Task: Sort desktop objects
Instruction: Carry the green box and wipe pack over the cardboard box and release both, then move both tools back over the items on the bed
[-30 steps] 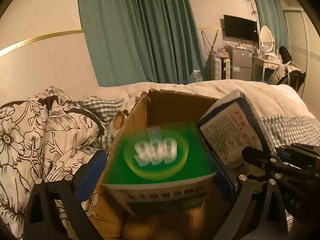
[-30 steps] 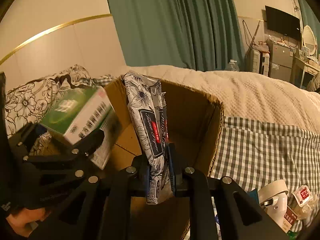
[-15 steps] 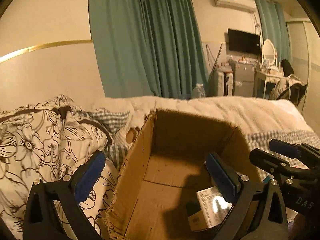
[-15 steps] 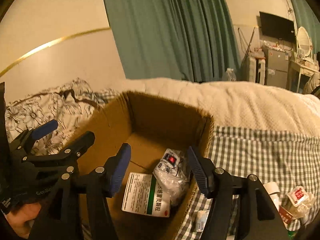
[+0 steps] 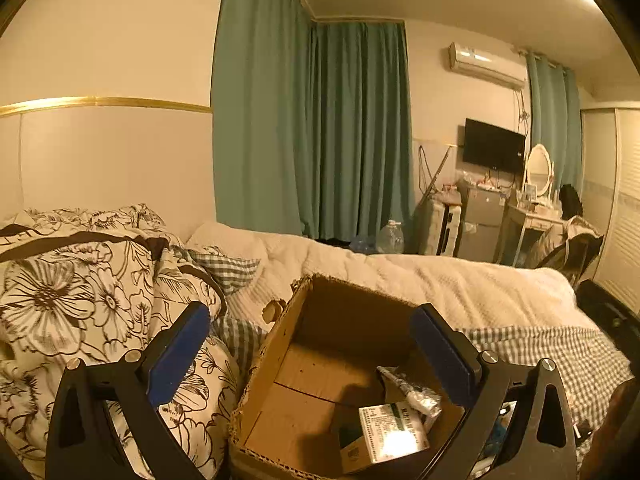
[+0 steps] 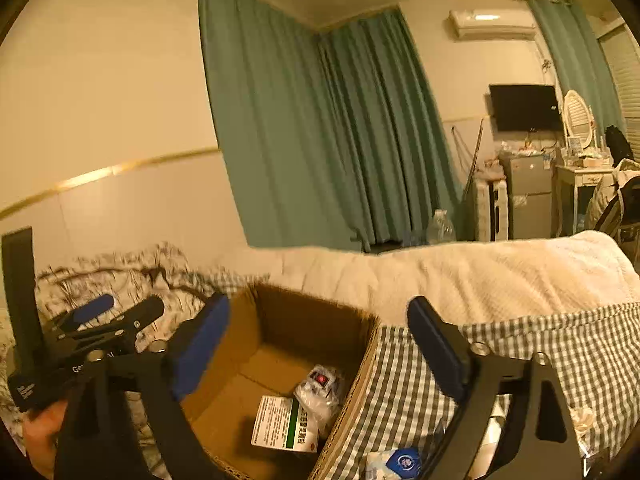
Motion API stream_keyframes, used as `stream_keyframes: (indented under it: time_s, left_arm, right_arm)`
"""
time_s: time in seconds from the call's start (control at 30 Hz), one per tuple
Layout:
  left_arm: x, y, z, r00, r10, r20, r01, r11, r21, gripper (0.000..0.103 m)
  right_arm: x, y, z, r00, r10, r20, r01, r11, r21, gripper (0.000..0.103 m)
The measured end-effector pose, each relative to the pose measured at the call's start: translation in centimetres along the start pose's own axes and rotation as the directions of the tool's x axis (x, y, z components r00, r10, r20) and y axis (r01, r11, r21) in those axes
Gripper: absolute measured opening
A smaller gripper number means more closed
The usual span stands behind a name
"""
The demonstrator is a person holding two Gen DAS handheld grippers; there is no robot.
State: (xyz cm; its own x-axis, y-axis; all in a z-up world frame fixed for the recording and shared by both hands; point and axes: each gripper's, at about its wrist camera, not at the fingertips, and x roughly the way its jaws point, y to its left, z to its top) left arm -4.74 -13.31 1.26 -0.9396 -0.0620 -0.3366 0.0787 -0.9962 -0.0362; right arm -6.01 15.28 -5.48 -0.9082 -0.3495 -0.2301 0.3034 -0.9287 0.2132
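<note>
1. The cardboard box [image 5: 280, 364] is seen sitting open on the bed, between the floral pillow [image 5: 80, 292] and the checked sheet [image 6: 404, 396].
2. Two items are seen on the box floor: a white medicine box [image 6: 286, 424] with a green stripe, lying flat, and a crinkled plastic packet [image 6: 320, 390] just beside it, touching it toward the box's right wall.
3. The same two items are seen in the left wrist view as the medicine box [image 5: 394, 432] and packet [image 5: 412, 392], low in the near right corner.
4. The left gripper [image 5: 312, 352] is held above the box with its blue pads spread wide; nothing is between them.
5. The right gripper [image 6: 320, 344] is held above the box's right wall; its jaws are opening, and nothing is held between them.
6. The left gripper [image 6: 116, 314] is also seen from the side in the right wrist view, over the pillow edge, with a hand [image 6: 40, 436] below it.
7. A small blue-and-white packet [image 6: 396, 462] is seen on the checked sheet outside the box, near the right finger.
8. Teal curtains [image 5: 312, 132] and a wall TV [image 5: 494, 150] are seen behind the bed.
</note>
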Motion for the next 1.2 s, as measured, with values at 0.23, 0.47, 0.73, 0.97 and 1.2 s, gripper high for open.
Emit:
stream_keyframes:
  time_s: [0.23, 0.47, 0.73, 0.97, 1.2]
  left_arm:
    - [-2.7, -1.7, 0.3, 1.0, 0.025, 0.017, -0.025, 1.0, 0.006, 0.103]
    - [-5.3, -4.9, -0.6, 0.995, 0.047, 0.089, -0.053, 0.997, 0.065, 0.103]
    - [-6.8, -8.7, -1.5, 0.995, 0.012, 0.099, -0.02, 0.997, 0.081, 0.103]
    - [-6.1, -12.3, -3.2, 0.997, -0.017, 0.077, 0.011, 0.997, 0.081, 0.103]
    - [-3.5, -15.2, -5.2, 0.995, -0.078, -0.056, 0.083, 0.991, 0.101, 0.103]
  right_arm:
    - [-5.3, -0.3, 1.8, 0.994, -0.039, 0.099, 0.045, 0.998, -0.053, 0.103]
    - [-8.8, -2.3, 2.3, 0.984, -0.126, 0.123, 0.136, 0.988, -0.075, 0.103]
    - [-10.8, -6.1, 1.9, 0.962, -0.253, 0.107, 0.264, 0.96, -0.1, 0.103]
    - [-11.6, -11.1, 0.7, 0.965, -0.255, 0.064, 0.256, 0.967, -0.008, 0.103]
    - [-11.1, -13.3, -0.8, 0.963, -0.269, 0.014, 0.27, 0.962, -0.04, 0.103]
